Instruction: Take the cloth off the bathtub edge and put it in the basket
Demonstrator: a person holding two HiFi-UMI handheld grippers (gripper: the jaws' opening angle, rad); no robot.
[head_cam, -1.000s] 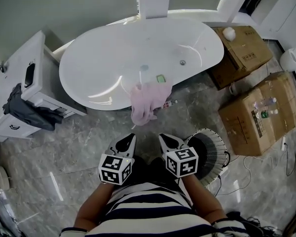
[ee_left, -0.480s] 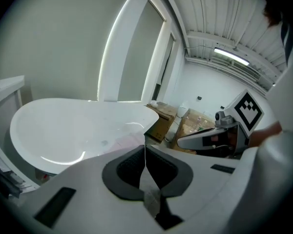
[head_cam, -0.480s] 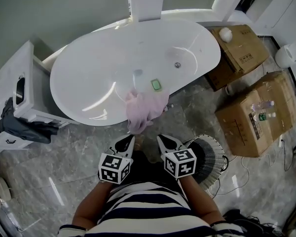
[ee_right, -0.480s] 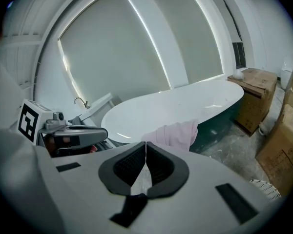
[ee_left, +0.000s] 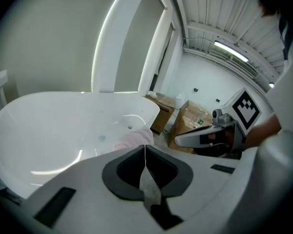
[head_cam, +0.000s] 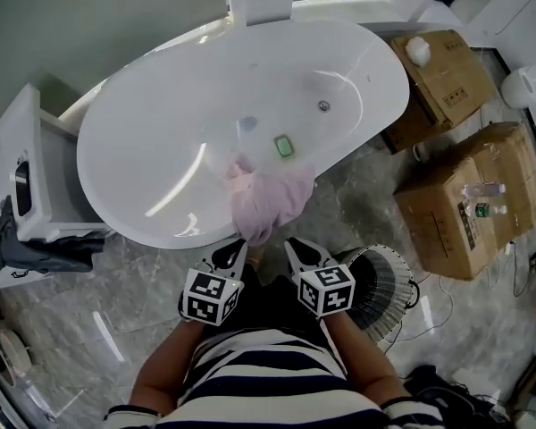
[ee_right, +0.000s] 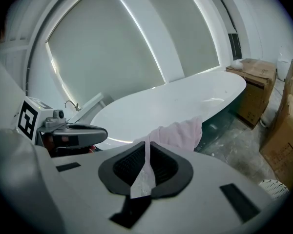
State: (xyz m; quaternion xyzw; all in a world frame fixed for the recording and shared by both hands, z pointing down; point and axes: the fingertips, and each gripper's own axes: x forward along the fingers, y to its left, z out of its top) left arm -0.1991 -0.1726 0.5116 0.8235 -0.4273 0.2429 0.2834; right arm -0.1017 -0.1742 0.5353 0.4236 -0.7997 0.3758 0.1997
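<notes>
Left gripper view shows the left gripper (ee_left: 145,150) with its two jaws pressed together and nothing between them. The right gripper (ee_right: 147,147) looks the same in its own view: jaws closed and empty. In the head view both grippers are held side by side, close to the person's striped shirt (head_cam: 268,374), above the grey floor (head_cam: 89,302), and they point toward the bathtub (head_cam: 152,141). Just in front of their tips the pink cloth (head_cam: 270,202) hangs over the near edge of this white bathtub, partly inside and partly down the outer wall. A small green thing (head_cam: 285,146) lies in the tub near the cloth. The basket (head_cam: 395,275) stands on the floor just right of the right gripper. Cardboard boxes (head_cam: 469,208) stand farther to the right.
</notes>
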